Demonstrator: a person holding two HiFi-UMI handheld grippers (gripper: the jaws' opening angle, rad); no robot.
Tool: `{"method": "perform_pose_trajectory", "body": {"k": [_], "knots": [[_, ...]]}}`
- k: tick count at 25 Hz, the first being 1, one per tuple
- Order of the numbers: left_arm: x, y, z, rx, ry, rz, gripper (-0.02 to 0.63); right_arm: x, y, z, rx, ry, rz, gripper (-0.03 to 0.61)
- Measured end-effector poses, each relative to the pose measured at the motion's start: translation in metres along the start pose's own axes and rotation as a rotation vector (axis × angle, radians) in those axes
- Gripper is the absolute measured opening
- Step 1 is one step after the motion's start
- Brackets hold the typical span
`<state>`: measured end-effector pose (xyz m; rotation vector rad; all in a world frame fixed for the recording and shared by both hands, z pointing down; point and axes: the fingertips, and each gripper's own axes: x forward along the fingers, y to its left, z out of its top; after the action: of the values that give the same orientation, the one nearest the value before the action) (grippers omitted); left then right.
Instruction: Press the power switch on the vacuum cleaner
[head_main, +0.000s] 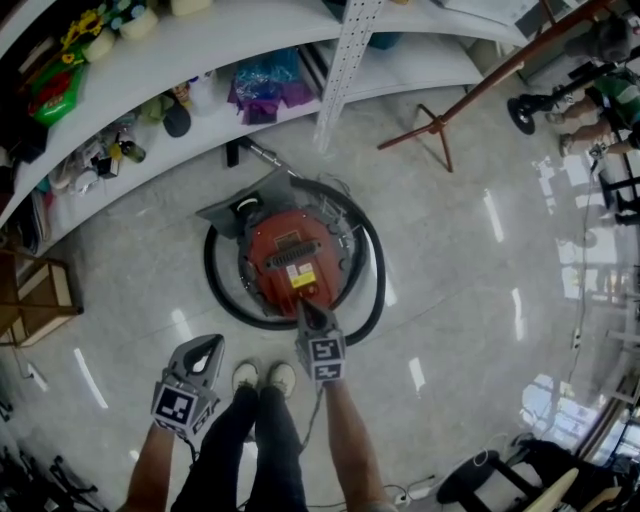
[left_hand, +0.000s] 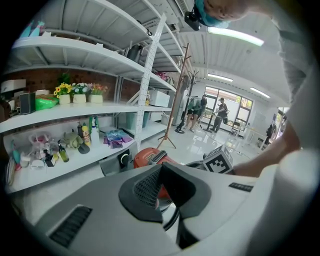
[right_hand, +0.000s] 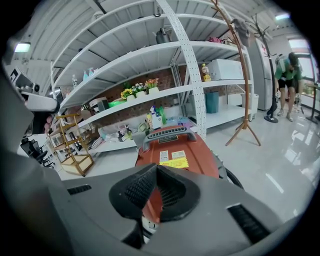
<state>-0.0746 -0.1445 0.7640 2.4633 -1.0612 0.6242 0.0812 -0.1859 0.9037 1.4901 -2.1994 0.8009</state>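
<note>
A red vacuum cleaner (head_main: 290, 262) sits on the glossy pale floor (head_main: 470, 300), its black hose (head_main: 372, 285) coiled round it; a wooden coat stand (head_main: 436, 128) stands far right, a wooden rack (head_main: 35, 300) at left.

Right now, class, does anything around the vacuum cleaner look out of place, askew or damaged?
Nothing stands out. The vacuum cleaner sits upright on the floor, its hose looped around it, with no damage or spill visible.
</note>
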Motion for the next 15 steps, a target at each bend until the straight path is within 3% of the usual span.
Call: {"method": "perform_pose_trajectory", "body": {"k": [15], "knots": [[-0.043,-0.047,0.042,0.032,-0.026,-0.076,0.009,-0.072,0.026,0.049,0.007,-0.059,-0.014,0.008]]}}
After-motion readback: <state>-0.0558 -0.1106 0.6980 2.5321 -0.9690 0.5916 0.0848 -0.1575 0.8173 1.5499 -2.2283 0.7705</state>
